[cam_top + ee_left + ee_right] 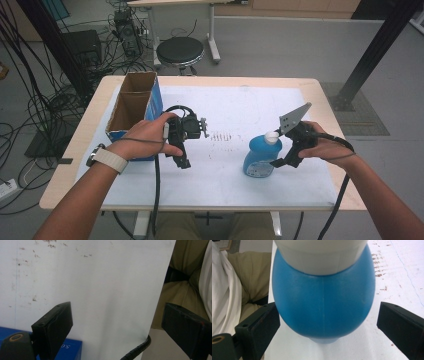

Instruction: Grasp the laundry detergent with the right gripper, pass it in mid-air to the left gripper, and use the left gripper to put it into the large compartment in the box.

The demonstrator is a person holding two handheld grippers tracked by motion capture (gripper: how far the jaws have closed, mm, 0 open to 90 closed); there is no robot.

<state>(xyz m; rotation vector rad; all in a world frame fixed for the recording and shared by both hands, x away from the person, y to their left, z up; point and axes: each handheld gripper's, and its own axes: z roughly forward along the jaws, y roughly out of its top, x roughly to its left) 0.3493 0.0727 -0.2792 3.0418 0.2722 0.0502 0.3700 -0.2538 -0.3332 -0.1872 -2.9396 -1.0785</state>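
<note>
In the high view, a light wooden table [320, 90] covered with a white sheet [240, 107] carries an open brown cardboard box with blue outer sides [134, 102] at the left and a blue rounded plastic bottle with a white cap [261, 155] at the right of the middle. The left gripper [182, 160], held in the left hand [145, 135], points down at the sheet just beside the box; nothing stands between its jaws. The right gripper [280, 161], held in the right hand [327, 147], is just beside the bottle. A round black stool [180, 50] and many cables [30, 100] are on the floor behind the table. In the left gripper view, the jaws are spread wide over the bare sheet [100, 290], holding nothing; the blue box side [67, 350] shows some small white digits, too small to read surely. In the right gripper view, the bottle [324, 305] stands between the wide-apart jaws, and neither jaw touches it. Brown marks [382, 265] spot the sheet.
</note>
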